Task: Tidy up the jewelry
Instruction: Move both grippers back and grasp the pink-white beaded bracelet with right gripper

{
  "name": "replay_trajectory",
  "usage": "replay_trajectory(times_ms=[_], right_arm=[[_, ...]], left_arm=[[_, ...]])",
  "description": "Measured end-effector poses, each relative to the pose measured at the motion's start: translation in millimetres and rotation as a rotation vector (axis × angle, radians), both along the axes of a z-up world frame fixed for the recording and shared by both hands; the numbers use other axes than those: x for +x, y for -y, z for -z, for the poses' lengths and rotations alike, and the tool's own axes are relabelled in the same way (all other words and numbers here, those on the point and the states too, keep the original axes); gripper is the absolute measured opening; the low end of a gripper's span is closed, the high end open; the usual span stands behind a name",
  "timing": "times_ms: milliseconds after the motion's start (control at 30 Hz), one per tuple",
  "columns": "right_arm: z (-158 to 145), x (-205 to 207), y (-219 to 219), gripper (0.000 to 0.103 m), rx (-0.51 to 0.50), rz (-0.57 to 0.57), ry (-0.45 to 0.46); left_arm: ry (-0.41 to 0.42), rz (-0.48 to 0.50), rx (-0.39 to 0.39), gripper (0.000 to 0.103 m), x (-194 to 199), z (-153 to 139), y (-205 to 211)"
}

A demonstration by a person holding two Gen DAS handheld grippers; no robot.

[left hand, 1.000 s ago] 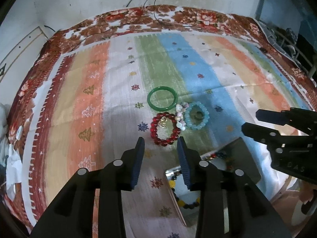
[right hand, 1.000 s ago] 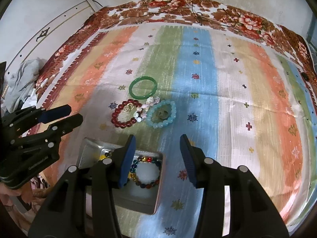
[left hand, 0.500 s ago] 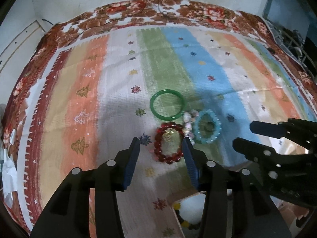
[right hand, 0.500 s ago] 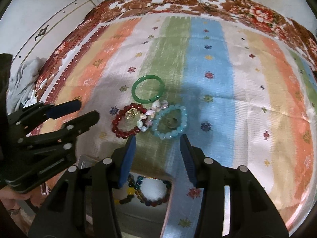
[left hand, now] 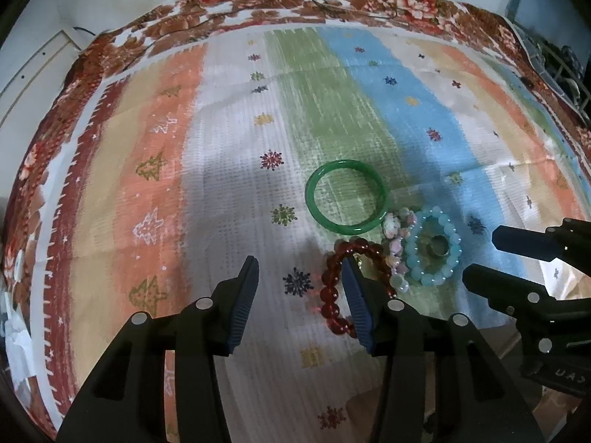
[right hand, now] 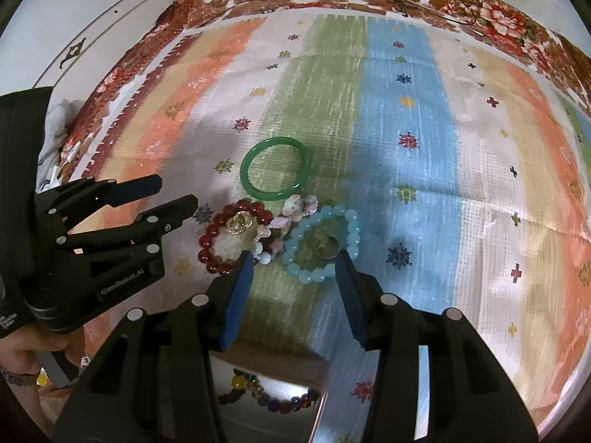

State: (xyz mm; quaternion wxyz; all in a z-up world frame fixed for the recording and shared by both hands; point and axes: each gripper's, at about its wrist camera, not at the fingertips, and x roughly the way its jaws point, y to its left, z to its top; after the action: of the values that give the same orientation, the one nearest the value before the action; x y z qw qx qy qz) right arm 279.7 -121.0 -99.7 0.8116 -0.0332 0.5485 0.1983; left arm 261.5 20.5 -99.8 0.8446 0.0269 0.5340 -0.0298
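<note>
A green bangle (left hand: 346,196) (right hand: 275,168) lies on the striped cloth. Below it lie a red bead bracelet (left hand: 334,288) (right hand: 221,236), a pale pink-white bead string (left hand: 395,247) (right hand: 291,206) and a light blue bead bracelet (left hand: 432,247) (right hand: 321,243) with a metal ring (right hand: 327,248) inside it. My left gripper (left hand: 301,277) is open, its right finger over the red bracelet. My right gripper (right hand: 295,269) is open, just before the blue bracelet. A metal tin (right hand: 236,417) with a multicoloured bead bracelet (right hand: 269,395) sits under the right gripper.
The striped cloth (left hand: 221,147) covers a bed with a floral border (left hand: 258,7). A white wall and cables are beyond. A dark rack (left hand: 561,70) stands at the far right. Crumpled cloth (right hand: 55,129) lies off the left edge.
Both grippers have moved forward and down toward the jewelry cluster. The tin has slid out of the left wrist view and mostly under the right gripper. Both stay open.
</note>
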Motion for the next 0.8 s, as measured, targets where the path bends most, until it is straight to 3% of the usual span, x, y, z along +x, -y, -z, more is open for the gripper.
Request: replay_trajectory(times_ms=[500,800], right_arm=[[25.9,37.7,-16.0,0.047,-0.043,-0.020,-0.028],[39.6,57.8,-19.4,0.047,-0.064,-0.028,-0.044]], left_arm=[[-0.061,-0.062,-0.049,0.047,33.6,27.8,-22.8],[-0.055,-0.064,-0.068,0.047,51.7,31.6,-22.8]])
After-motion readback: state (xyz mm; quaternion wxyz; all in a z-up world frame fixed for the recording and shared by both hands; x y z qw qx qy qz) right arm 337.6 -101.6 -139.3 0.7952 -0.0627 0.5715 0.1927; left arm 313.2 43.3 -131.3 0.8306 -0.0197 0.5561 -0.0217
